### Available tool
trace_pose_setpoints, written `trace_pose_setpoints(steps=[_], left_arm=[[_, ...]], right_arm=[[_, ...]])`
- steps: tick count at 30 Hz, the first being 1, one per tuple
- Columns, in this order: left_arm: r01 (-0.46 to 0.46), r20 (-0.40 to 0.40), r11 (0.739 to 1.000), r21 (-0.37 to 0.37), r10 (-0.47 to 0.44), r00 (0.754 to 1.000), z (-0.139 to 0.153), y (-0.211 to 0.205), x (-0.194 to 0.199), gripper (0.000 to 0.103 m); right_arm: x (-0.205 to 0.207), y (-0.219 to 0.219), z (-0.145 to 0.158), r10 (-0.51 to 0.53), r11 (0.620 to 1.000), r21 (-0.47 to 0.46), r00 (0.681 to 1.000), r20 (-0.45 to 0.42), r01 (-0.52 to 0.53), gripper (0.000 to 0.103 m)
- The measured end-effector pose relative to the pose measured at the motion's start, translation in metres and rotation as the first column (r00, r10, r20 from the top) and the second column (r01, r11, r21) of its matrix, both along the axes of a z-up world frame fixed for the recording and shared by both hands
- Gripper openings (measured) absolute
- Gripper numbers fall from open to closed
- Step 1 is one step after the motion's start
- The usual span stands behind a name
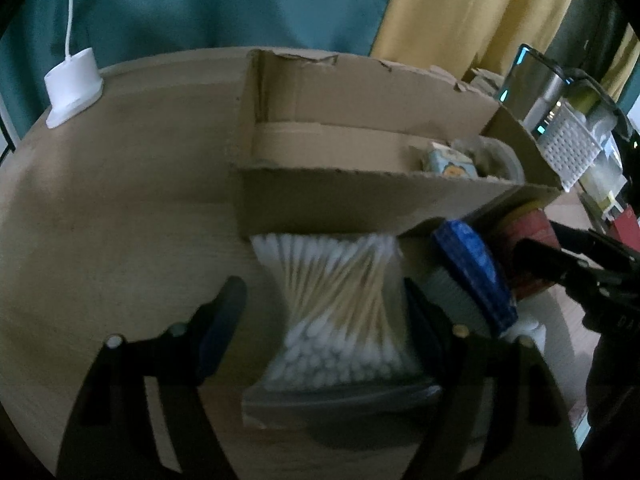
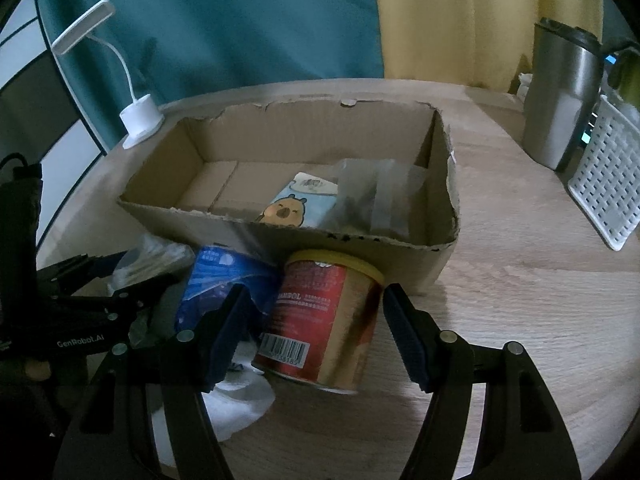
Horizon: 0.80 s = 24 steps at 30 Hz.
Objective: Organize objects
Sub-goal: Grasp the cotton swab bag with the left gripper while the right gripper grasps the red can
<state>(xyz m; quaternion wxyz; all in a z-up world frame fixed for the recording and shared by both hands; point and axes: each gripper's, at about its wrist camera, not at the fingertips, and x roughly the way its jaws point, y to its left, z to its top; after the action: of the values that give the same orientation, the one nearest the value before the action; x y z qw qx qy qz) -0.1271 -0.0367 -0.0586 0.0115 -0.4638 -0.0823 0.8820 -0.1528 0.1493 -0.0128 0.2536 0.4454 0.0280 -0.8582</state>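
Observation:
A clear pack of cotton swabs (image 1: 336, 300) lies on the wooden table in front of a cardboard box (image 1: 340, 200). My left gripper (image 1: 324, 304) is open around it; the right finger is against the pack and the left finger stands a little off. A red can with a yellow lid (image 2: 324, 312) lies tilted before the box (image 2: 360, 248). My right gripper (image 2: 314, 300) is open astride it, with small gaps on both sides. A blue packet (image 2: 224, 276) lies between the can and the swabs. Inside the box are a cartoon tissue pack (image 2: 292, 204) and a clear bag (image 2: 372, 200).
A white desk lamp (image 2: 140, 120) stands at the table's back left. A steel tumbler (image 2: 560, 100) and a white slotted basket (image 2: 608, 176) stand at the right. White crumpled paper (image 2: 240, 400) lies under the right gripper's left finger. Curtains hang behind.

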Motion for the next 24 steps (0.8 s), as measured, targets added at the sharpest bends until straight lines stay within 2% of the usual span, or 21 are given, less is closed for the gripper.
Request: trace_pose_setpoints(steps=[2,3,5,9,24], left_arm=[[0.010,-0.002,1.000,-0.004,-0.010,1.000,-0.001,0.002,0.001,0.063],[0.015,-0.003,1.000,-0.006,-0.015,1.000,-0.001,0.003,0.001,0.062],[0.018,-0.005,1.000,-0.003,-0.018,1.000,0.000,0.004,0.002,0.058],[0.015,-0.010,1.000,0.019,-0.015,1.000,0.003,0.003,0.004,0.056],[0.015,-0.065,1.000,0.021,-0.014,0.998,0.021,0.006,0.014,0.054]], right_arm=[[0.000,-0.001,-0.001,0.004,1.000,0.004,1.000,0.006,-0.004,0.067],[0.001,-0.002,-0.001,0.005,1.000,0.007,1.000,0.004,-0.005,0.062],[0.002,-0.003,0.000,0.007,1.000,0.010,1.000,0.003,-0.007,0.058],[0.004,-0.001,0.001,0.005,1.000,0.007,1.000,0.002,-0.005,0.058],[0.017,0.001,0.020,-0.002,1.000,-0.014,0.998,-0.055,0.001,0.057]])
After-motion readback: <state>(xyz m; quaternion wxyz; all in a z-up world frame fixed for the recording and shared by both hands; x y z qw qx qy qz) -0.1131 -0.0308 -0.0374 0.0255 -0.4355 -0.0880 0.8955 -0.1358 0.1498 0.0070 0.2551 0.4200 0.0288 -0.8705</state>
